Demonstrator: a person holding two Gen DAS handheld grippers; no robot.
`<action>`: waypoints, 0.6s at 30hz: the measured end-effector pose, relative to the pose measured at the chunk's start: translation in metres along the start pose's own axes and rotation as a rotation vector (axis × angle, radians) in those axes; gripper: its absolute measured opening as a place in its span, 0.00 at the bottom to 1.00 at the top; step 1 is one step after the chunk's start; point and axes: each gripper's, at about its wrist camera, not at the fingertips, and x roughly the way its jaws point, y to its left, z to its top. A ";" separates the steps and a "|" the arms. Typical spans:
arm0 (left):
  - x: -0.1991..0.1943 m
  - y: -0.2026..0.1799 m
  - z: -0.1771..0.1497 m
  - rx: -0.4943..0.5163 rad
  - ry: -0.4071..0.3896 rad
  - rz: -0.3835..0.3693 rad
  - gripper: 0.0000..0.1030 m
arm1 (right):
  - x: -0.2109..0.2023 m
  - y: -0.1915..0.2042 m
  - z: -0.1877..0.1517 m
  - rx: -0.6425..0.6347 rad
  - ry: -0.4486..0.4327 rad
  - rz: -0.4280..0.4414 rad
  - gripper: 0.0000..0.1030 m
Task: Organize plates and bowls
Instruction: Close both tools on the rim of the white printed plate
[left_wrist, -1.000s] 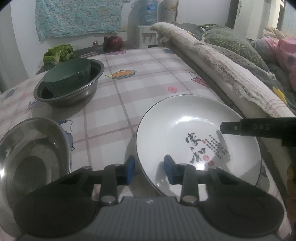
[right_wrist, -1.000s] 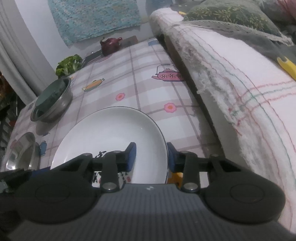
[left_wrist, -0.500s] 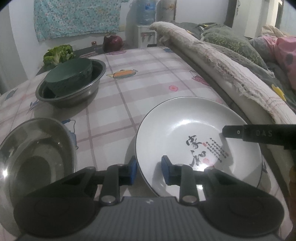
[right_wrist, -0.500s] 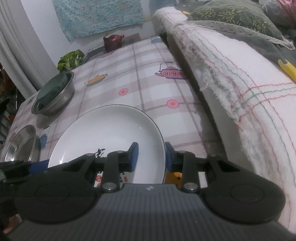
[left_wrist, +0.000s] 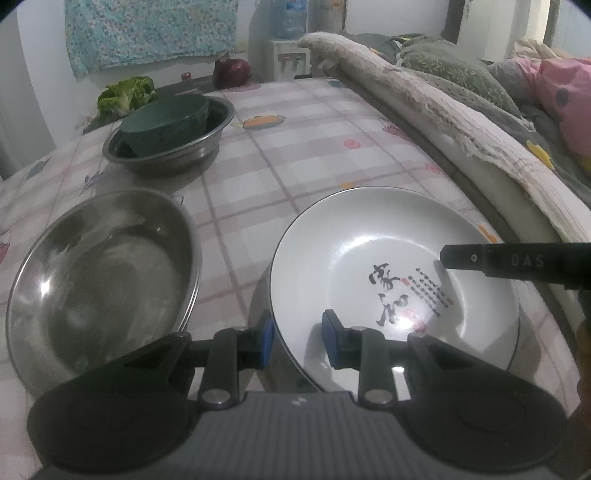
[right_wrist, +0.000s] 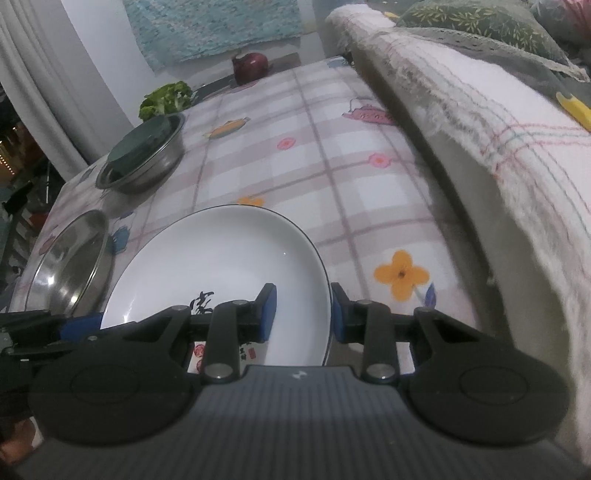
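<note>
White plate (left_wrist: 369, 251) rim sits clamped between both tools' pads.

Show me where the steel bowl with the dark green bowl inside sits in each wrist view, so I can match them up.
Left wrist: the steel bowl sits upper left, beyond the empty steel basin.
Right wrist: the steel bowl sits at the left, above middle height, far past the white plate.
Shared landmark: the leafy greens just behind that bowl.
</note>
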 end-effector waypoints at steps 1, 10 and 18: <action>-0.002 0.001 -0.003 0.002 0.001 0.000 0.28 | -0.002 0.001 -0.003 0.000 0.002 0.003 0.29; -0.019 0.002 -0.026 0.010 0.000 -0.023 0.29 | -0.012 0.009 -0.018 -0.013 0.000 0.009 0.28; -0.017 0.009 -0.024 -0.010 -0.020 -0.002 0.31 | -0.026 0.006 -0.025 -0.006 -0.018 0.013 0.28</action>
